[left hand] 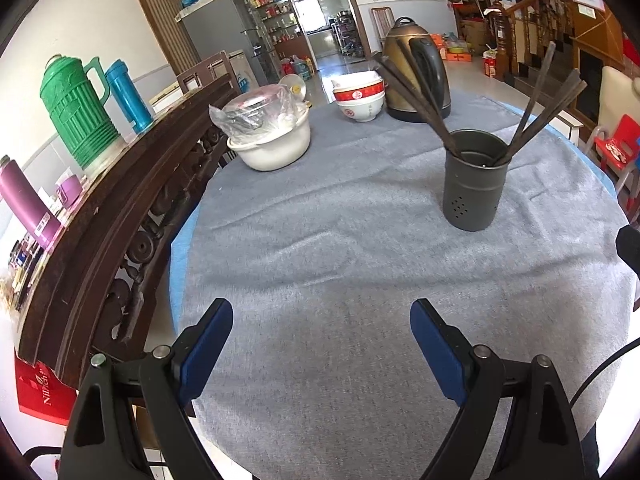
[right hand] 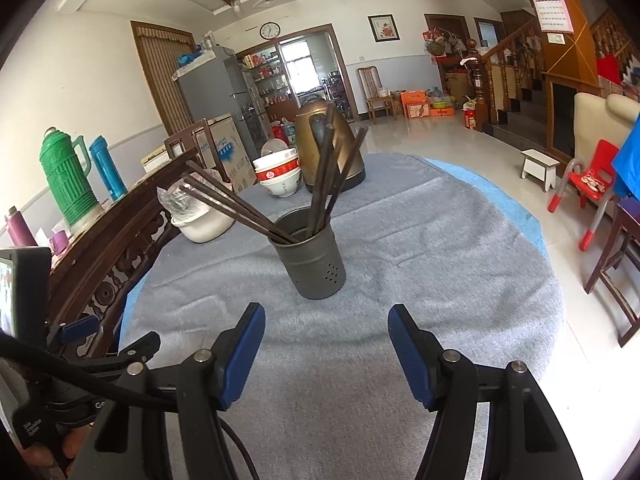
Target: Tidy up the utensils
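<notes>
- Both tools, left tool (left hand: 321, 344) and right tool (right hand: 326, 344), gape empty above the grey-clothed table (left hand: 340, 280).
- Dark wooden chopsticks (right hand: 320, 184) already stand splayed in the grey metal cylindrical holder (right hand: 312, 260); the sorting looks finished, and nothing seems left to fetch.

The left gripper (left hand: 321, 320) is hovering spread wide over the grey cloth (left hand: 320, 240). Dark chopsticks (left hand: 536, 108), perhaps eight, are leaning in the holder (left hand: 474, 184).

Round table (left hand: 180, 264) under grey cloth (left hand: 360, 280) bearing holder (left hand: 474, 184), kettle (left hand: 416, 72), bowls (left hand: 360, 100)
</notes>
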`<state>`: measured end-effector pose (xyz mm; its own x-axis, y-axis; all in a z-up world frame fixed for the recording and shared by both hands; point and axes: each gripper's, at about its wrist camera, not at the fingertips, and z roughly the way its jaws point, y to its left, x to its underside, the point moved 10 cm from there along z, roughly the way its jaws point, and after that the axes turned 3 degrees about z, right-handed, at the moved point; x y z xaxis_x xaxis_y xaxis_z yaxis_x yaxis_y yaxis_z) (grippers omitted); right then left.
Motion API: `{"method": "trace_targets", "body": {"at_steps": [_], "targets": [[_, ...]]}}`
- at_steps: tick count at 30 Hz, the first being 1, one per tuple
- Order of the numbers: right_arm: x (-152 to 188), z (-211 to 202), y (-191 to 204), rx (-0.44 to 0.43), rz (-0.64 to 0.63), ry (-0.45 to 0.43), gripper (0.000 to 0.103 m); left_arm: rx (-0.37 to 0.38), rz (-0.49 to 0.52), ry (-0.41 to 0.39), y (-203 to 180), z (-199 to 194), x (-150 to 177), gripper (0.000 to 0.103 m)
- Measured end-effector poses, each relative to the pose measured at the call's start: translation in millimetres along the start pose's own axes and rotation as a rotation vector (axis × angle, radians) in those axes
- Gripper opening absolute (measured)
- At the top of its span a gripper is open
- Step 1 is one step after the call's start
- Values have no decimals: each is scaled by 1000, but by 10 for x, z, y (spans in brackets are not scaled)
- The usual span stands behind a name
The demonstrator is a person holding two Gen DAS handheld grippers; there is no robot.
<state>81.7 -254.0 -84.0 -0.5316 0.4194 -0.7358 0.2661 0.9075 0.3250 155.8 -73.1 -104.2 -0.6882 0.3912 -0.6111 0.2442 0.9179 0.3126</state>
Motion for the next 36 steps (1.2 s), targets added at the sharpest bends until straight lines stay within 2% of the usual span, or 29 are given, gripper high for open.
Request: {"method": "trace_targets", "body": {"at_steps": [17,36], "targets": [[-191,-25,399,-9,-60,-35,68,-27,-101,2,446,59,65,90],[-259,-82,680,22,-103,-64,68,0,-197,-25,852,-1,124,90]]}}
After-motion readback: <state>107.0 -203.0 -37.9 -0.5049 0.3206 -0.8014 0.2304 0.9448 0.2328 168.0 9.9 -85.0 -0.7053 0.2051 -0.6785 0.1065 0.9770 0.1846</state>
